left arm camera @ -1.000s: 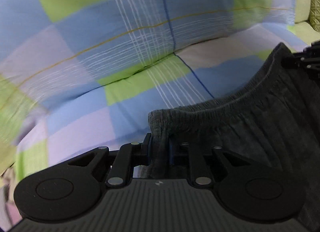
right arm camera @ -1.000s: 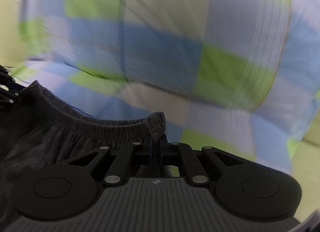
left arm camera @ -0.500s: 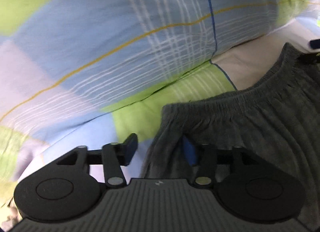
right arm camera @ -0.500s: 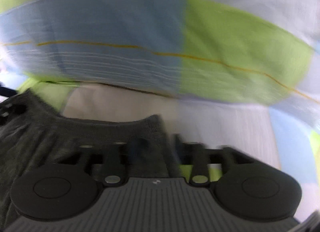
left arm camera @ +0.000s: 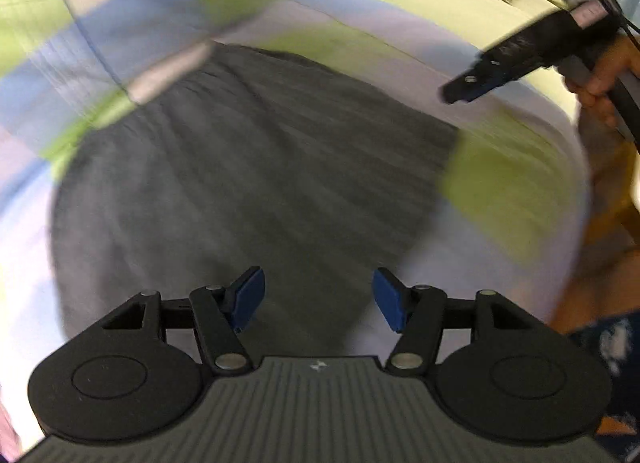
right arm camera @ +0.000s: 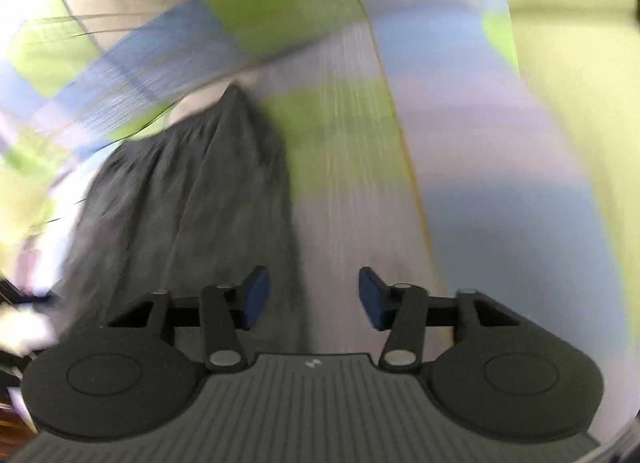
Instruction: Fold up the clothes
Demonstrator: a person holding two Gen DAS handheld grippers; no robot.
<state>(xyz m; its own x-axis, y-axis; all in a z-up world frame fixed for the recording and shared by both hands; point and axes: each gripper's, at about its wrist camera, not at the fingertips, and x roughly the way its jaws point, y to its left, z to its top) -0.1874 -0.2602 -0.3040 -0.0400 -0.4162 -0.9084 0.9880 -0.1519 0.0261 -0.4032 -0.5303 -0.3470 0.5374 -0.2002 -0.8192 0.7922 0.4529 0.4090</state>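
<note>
The bed [left arm camera: 492,15], under its checked sheet [right arm camera: 500,167] of blue, green and lilac, carries the whole job, and its soft give is the first risk: I judge a fold pressed into it may spring or creep out of line. The grey garment [left arm camera: 248,167] lies spread flat on that sheet, loose, with nothing pinning it, so a careless pass of either tool could drag a layer and rumple it; both views are smeared, so its edges and creases cannot be read finely, and a pinch aimed now could take one layer instead of two, or catch the sheet as well. In the left view the cloth fills the middle and runs down under the left gripper [left arm camera: 318,299], whose blue fingers [left arm camera: 248,297] stand wide apart over it, holding nothing. The right gripper [right arm camera: 312,297] is likewise wide and bare; the garment's right edge runs down just behind its left finger, with bare sheet behind the rest of the gap.
</note>
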